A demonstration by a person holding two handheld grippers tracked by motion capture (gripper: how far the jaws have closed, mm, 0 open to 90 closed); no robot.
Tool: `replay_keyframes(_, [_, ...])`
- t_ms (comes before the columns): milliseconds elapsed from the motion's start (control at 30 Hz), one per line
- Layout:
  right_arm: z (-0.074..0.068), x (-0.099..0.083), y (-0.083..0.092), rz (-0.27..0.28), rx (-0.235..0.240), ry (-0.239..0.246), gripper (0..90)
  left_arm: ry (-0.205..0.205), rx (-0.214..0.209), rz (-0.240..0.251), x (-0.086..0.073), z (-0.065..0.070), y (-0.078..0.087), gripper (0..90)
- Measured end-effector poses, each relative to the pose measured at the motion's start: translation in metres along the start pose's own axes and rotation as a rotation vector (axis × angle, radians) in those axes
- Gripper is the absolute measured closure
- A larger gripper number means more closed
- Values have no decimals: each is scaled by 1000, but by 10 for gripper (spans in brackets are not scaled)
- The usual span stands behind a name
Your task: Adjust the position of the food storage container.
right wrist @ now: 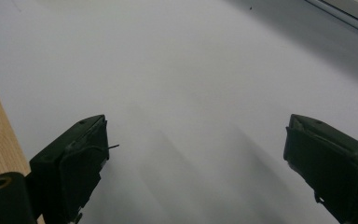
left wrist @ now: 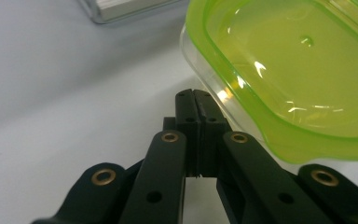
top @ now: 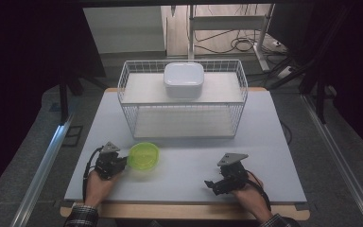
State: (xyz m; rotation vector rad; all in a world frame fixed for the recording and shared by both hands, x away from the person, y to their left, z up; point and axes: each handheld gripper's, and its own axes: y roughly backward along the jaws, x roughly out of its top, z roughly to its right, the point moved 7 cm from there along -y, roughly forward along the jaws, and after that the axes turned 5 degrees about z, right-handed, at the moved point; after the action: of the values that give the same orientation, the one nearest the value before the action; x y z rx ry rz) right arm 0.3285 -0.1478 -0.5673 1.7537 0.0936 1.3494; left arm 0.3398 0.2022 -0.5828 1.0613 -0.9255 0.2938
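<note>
Both grippers are black. The left gripper (left wrist: 196,100) has linked arms pinned with brass-ringed rivets and small screw holes; a black cable trails behind. The right gripper (right wrist: 196,154) has blocky pads. Each carries a grey three-cornered plate. Plaid sleeve cuffs.

- pretty sure i'm sitting in a lab or some test room, not anybody's home
- my table (top: 264,142) is a plain pale sheet laid on a wooden board, with bare metal rails (top: 42,170) running along the floor on both sides
- loose cables (top: 238,43) are piled on the floor at the back, by a metal stand (top: 190,28)
- dark curtains or panels (top: 23,56) close off both sides
- grey carpet floor (top: 28,137), very office-ish
- the wire basket shelf (top: 182,97) looks staged like a prop
</note>
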Motion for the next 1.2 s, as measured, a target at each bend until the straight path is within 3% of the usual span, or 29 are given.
replay_keyframes(100, [-1,0,-1,-2,0,1,66,-26,-6,-3,2,5,-5,900])
replay_keyframes(200, [-1,0,-2,-2,0,1,66,-16,-17,-3,4,10,-8,900])
replay_keyframes(300, [-1,0,-2,-5,-2,0,66,-49,-25,-15,5,19,-15,900])
replay_keyframes(500, [-1,0,-2,-5,-3,1,66,-74,-46,-21,8,30,-21,900])
replay_keyframes(667, [-1,0,-3,-4,-3,4,66,-95,-75,-26,10,43,-28,900])
replay_keyframes(1033, [-2,0,-3,-6,-2,4,66,-185,-142,-48,13,84,-41,893])
replay_keyframes(1200, [-2,0,-3,-7,-2,6,66,-215,-161,-53,14,96,-45,892])
